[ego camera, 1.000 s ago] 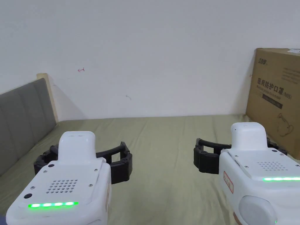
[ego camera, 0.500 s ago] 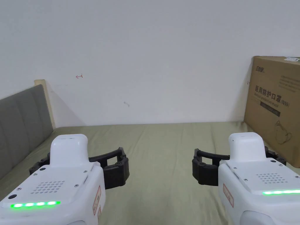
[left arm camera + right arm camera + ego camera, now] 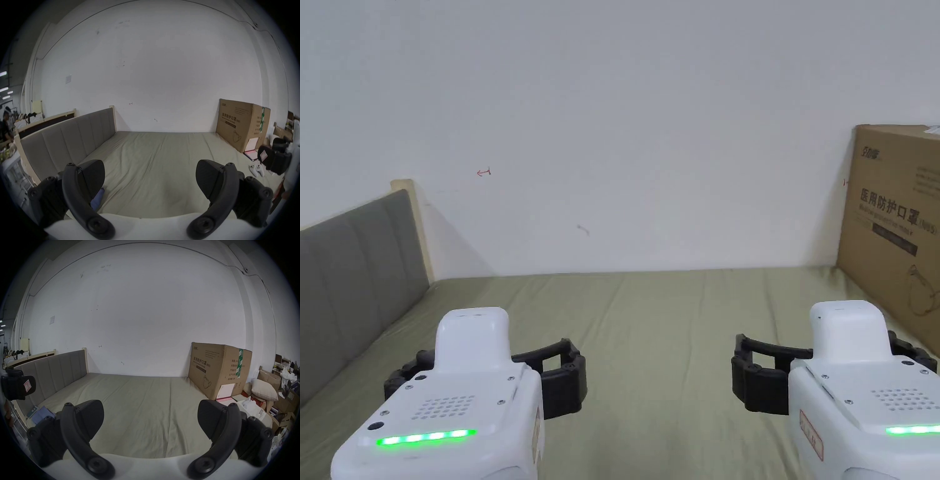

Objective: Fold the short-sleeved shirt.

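Observation:
My left gripper hovers open over the near left of the olive-green bed sheet, with nothing between its black jaws. My right gripper hovers open at the near right, level with it and just as empty. In the left gripper view its own jaws stand wide apart above the sheet, as do those in the right gripper view. A small bluish cloth lies at the bed's near left edge, partly hidden by a jaw, and the bluish cloth looks crumpled.
A grey padded headboard runs along the left side. A big cardboard box stands on the bed's far right corner against the white wall. Past the right edge lie a pillow, boxes and a white game controller.
The head camera has tipped up a little, so the whole picture sits lower. Both grippers stay open and side by side over the sheet.

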A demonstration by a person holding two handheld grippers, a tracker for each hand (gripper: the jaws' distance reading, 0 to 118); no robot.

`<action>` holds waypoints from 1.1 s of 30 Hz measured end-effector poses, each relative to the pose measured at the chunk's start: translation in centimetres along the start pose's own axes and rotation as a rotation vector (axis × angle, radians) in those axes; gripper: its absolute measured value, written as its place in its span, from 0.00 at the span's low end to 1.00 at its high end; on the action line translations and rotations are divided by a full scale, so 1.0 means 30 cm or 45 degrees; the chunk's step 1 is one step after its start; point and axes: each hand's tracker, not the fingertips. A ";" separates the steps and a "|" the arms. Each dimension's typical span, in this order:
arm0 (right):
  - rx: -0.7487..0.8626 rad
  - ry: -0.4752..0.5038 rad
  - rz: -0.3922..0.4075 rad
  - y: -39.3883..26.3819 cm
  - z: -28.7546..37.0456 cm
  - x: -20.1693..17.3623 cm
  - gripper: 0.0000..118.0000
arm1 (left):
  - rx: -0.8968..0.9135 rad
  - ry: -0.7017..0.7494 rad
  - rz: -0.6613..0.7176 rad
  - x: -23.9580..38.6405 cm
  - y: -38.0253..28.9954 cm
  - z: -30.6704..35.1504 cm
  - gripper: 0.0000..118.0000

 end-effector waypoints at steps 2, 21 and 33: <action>-0.024 0.006 -0.006 0.000 -0.007 0.004 0.98 | 0.006 -0.026 0.000 -0.010 -0.008 -0.009 0.97; -0.041 0.003 0.017 -0.005 -0.008 0.007 0.98 | 0.026 -0.228 -0.046 0.003 0.000 0.039 0.97; -0.056 -0.005 0.017 -0.018 -0.009 0.011 0.98 | 0.141 -0.101 -0.127 0.034 -0.040 0.046 0.97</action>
